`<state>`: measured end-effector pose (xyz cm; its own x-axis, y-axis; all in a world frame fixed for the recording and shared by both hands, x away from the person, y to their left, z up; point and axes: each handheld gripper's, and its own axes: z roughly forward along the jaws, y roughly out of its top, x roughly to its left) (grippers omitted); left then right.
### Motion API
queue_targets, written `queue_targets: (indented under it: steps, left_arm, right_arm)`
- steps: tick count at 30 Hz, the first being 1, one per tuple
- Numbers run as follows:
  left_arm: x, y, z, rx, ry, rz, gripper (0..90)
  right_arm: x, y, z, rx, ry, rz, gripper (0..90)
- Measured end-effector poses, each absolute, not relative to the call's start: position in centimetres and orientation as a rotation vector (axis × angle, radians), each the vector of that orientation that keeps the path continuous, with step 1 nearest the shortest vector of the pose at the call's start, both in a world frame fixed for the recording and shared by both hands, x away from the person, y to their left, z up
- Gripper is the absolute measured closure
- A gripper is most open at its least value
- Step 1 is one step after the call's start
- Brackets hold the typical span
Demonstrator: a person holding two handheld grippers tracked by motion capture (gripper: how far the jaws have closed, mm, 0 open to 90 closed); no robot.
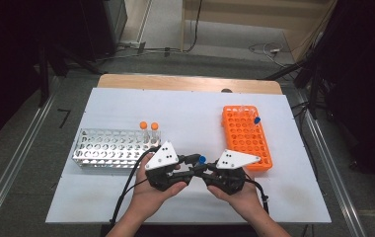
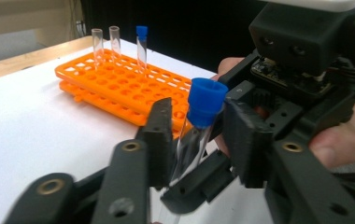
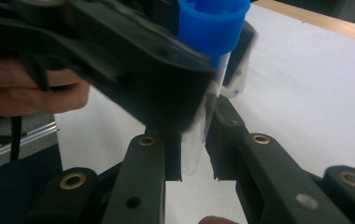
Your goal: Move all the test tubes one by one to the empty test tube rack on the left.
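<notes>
The silver rack (image 1: 110,147) lies left of the left gripper (image 1: 189,165), two orange-capped tubes (image 1: 149,129) standing at its far corner. Between both tools stands the blue-capped tube (image 1: 202,160). From above its glass is hidden; the left gripper view shows the left jaws at the tube's upper glass, seemingly pressing it. The right gripper (image 1: 204,170) pinches its lower end. Right of it lies the orange rack (image 1: 245,136), with another capped tube (image 2: 141,44) and two open ones.

left gripper (image 2: 192,140) and right gripper (image 2: 203,179) grip blue-capped tube (image 2: 202,105).
</notes>
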<state>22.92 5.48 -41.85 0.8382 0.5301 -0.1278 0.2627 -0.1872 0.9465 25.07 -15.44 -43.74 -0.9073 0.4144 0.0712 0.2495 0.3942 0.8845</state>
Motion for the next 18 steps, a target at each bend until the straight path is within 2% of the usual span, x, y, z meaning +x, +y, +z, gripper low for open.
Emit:
queue_targets:
  steps: [7,12,15,18]
  left_arm:
    - [22.8,5.5,-41.9,1.794,0.595,0.323,75.3]
    - [22.9,5.7,-41.9,1.786,0.599,0.315,76.2]
    - [23.0,6.1,-41.8,1.775,0.607,0.327,76.3]
    - [23.0,6.8,-41.5,1.753,0.621,0.336,76.3]
  right_arm:
    - [25.0,-15.2,-43.8,0.603,2.507,1.536,74.5]
    - [25.0,-15.2,-43.8,0.587,2.500,1.522,72.6]
    - [25.0,-15.3,-43.8,0.578,2.499,1.527,64.2]
    - [25.1,-15.4,-43.7,0.583,2.487,1.530,48.4]
